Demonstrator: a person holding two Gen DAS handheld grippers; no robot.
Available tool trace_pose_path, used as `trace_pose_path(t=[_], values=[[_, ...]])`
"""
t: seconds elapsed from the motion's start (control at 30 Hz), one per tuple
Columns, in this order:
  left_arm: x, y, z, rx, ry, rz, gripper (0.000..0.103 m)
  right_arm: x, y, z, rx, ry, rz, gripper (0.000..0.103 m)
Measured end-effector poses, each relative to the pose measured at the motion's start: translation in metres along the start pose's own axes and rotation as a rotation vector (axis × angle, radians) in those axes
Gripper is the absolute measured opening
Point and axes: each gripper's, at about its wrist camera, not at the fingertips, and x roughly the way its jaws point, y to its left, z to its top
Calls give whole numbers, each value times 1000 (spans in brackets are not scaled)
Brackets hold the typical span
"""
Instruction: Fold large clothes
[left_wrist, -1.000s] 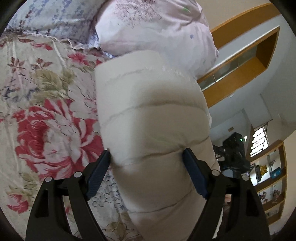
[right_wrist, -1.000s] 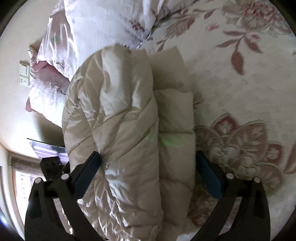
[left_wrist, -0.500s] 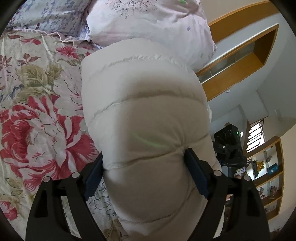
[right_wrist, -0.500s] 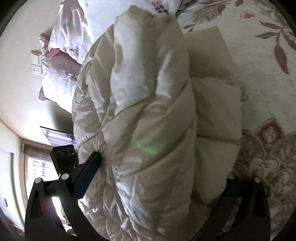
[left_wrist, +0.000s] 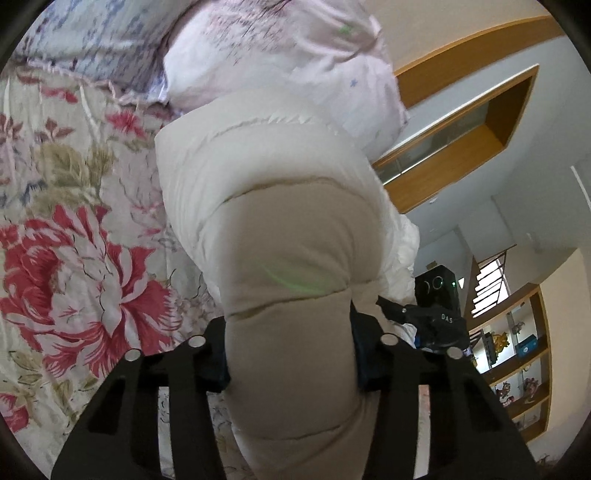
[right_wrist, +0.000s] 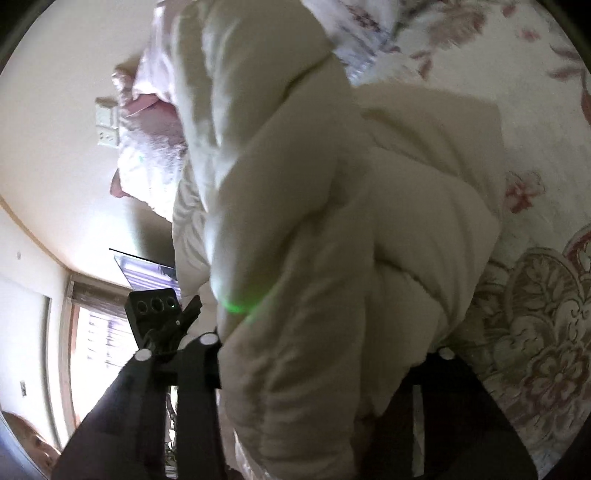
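A cream quilted puffer jacket (left_wrist: 273, 206) fills the middle of the left wrist view, bunched into a thick roll over the floral bedspread (left_wrist: 74, 258). My left gripper (left_wrist: 290, 354) is shut on the jacket, with the padded roll squeezed between its fingers. In the right wrist view the same jacket (right_wrist: 332, 229) bulges up in several folds. My right gripper (right_wrist: 325, 365) is shut on its thick edge; the right finger is mostly hidden by fabric.
A pink-white pillow (left_wrist: 288, 62) and a blue-patterned pillow (left_wrist: 96, 48) lie at the bed's head behind the jacket. A wooden shelf unit (left_wrist: 517, 362) stands at right. A wall socket (right_wrist: 105, 125) and a window (right_wrist: 96, 332) show at left.
Both grippers closed in on the jacket, from wide apart to squeezing it. The jacket rose and bunched thicker between the fingers, and both views shifted closer to it.
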Motion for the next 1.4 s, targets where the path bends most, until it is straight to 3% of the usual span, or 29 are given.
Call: trace_pose_path(t=[0.27, 0.53, 0.87, 1.17, 1.3, 1.4], values=[[-51, -12, 12, 55, -107, 11, 47, 16, 52, 4, -118, -19, 43, 33], [-94, 13, 30, 60, -179, 135, 47, 71, 88, 15, -172, 6, 64, 33], [-101, 65, 54, 33, -152, 287, 47, 144, 98, 33, -181, 23, 15, 32], [-90, 102, 59, 11, -109, 346, 51, 197, 83, 48, -50, 84, -38, 37], [-86, 108, 60, -2, -91, 377, 53, 202, 74, 42, -3, 100, -39, 40], [-88, 97, 60, 16, -99, 422, 56, 201, 80, 39, -28, 89, -74, 51]])
